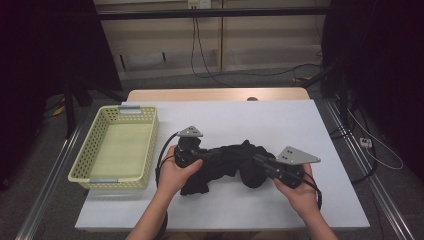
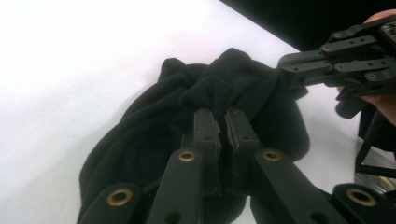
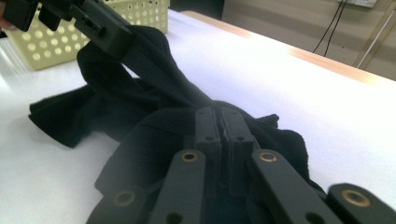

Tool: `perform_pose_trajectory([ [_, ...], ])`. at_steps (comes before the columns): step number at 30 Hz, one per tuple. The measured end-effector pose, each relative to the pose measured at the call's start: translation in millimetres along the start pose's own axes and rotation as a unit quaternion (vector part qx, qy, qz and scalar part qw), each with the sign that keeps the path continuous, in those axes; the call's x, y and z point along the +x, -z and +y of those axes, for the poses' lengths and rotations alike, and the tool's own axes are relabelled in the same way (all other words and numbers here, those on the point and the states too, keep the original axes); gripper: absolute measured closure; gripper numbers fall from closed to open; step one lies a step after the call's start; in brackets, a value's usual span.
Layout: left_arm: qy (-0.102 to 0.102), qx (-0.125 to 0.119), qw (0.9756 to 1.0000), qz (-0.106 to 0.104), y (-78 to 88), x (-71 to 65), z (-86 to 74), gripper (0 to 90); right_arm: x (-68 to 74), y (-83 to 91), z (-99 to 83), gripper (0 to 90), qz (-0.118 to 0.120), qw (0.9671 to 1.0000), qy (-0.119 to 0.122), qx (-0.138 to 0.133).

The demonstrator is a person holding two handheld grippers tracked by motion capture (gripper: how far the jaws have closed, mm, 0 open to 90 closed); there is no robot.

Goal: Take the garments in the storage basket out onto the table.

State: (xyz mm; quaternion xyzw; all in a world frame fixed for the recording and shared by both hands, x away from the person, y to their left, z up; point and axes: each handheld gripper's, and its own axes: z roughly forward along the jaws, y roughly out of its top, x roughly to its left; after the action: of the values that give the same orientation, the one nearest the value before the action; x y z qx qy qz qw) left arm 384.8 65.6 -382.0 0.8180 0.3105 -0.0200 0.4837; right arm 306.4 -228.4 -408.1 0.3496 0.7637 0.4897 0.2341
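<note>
Grippers, two, both in your hands. Left gripper: jaws pinched tight on a fold of the black fleece garment. Right gripper: jaws likewise clamped on the fleece at its other end. Garment: bunched between them, partly lifted, over the near middle of the white table. Yellow perforated basket: at the table's left edge, well apart from the fleece.

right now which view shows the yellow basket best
The high view: the whole yellow basket shows there, at the table's left edge, apart from the black cloth that both grippers hold. The right gripper view catches a corner of its perforated wall behind the left gripper.
</note>
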Motion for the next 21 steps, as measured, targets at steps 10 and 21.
perform_pose_trajectory([
  [10,0.023,0.008,0.9996,0.01,0.7,12.6,-8.4,85.3,-0.6,-3.4,-7.5,46.8,0.0,0.9994,-0.034,0.007],
  [21,0.016,0.007,0.9998,-0.003,-2.1,7.1,-7.0,83.8,47.4,-54.9,-6.1,42.9,0.044,0.997,0.036,0.052],
])
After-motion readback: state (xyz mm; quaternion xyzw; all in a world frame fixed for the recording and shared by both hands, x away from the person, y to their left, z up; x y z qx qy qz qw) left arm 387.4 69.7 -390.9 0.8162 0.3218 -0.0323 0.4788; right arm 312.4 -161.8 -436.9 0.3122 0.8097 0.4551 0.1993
